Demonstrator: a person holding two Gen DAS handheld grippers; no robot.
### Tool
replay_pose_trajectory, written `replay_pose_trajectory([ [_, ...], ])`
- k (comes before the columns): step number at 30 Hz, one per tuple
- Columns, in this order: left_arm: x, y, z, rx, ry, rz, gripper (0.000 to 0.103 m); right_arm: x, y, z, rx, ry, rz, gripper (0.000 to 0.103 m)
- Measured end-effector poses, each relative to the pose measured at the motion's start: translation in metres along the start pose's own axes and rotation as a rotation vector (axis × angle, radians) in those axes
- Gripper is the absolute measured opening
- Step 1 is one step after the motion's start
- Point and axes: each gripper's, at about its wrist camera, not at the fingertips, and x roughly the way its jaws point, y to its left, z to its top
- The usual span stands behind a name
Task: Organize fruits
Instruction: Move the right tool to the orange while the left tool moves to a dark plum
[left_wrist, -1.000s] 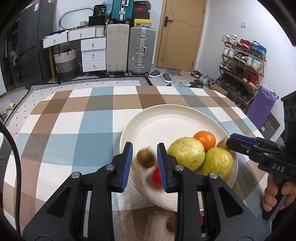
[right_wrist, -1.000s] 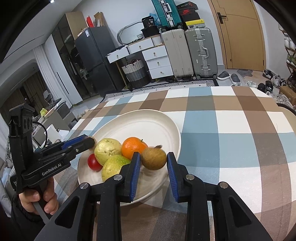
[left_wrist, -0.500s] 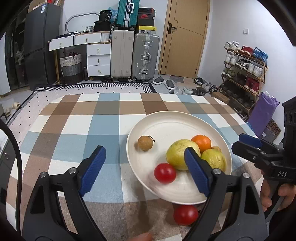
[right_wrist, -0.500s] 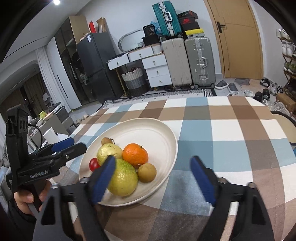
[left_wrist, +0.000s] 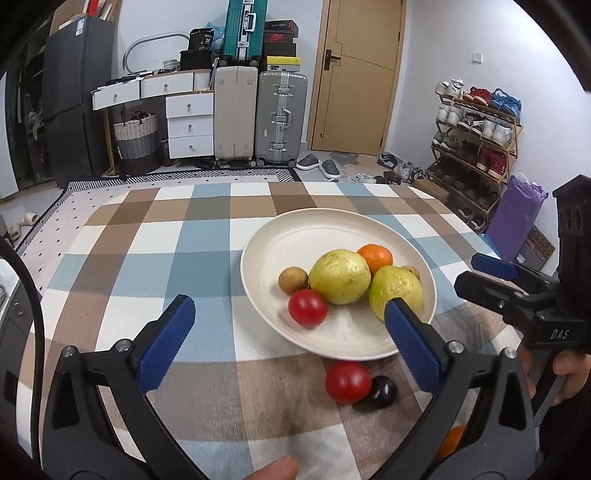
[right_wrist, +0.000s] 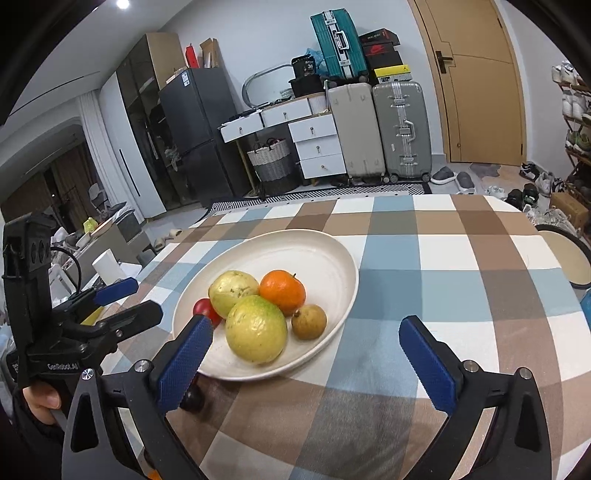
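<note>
A white plate (left_wrist: 295, 236) on the checked tablecloth holds two green guavas (left_wrist: 340, 276) (left_wrist: 395, 291), an orange (left_wrist: 375, 257), a red tomato (left_wrist: 307, 308) and two small brown fruits (left_wrist: 292, 279) (right_wrist: 309, 321). On the cloth before the plate lie a second tomato (left_wrist: 348, 382) and a dark plum (left_wrist: 382, 391). My left gripper (left_wrist: 288, 341) is open and empty, hovering short of the plate. My right gripper (right_wrist: 304, 363) is open and empty at the plate's near rim (right_wrist: 258, 374).
An orange fruit (left_wrist: 451, 441) peeks out at the lower right of the left wrist view. The table's right edge (right_wrist: 546, 229) has a round stool (right_wrist: 569, 258) beside it. Suitcases, drawers and a shoe rack stand beyond the table.
Both grippers opened, each letting go of a small brown fruit onto the plate, and pulled back from it. The second tomato and the plum came into view.
</note>
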Motion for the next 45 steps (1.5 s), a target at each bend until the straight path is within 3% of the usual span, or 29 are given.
replay_pose_trajectory([
  [17, -0.044, -0.012, -0.040, 0.037, 0.012, -0.007, 0.102, -0.027, 0.012, -0.016, -0.038, 0.019, 0.015, 0.103],
  [23, -0.056, -0.010, -0.052, 0.017, 0.021, -0.001, 0.102, -0.039, 0.021, -0.024, -0.076, 0.062, 0.021, 0.103],
  [26, -0.060, -0.010, -0.057, 0.007, 0.044, -0.025, 0.102, -0.040, 0.026, -0.028, -0.089, 0.096, -0.024, 0.103],
  [45, -0.080, -0.031, -0.084, 0.074, 0.110, -0.025, 0.102, -0.061, 0.050, -0.068, -0.112, 0.195, 0.005, 0.103],
])
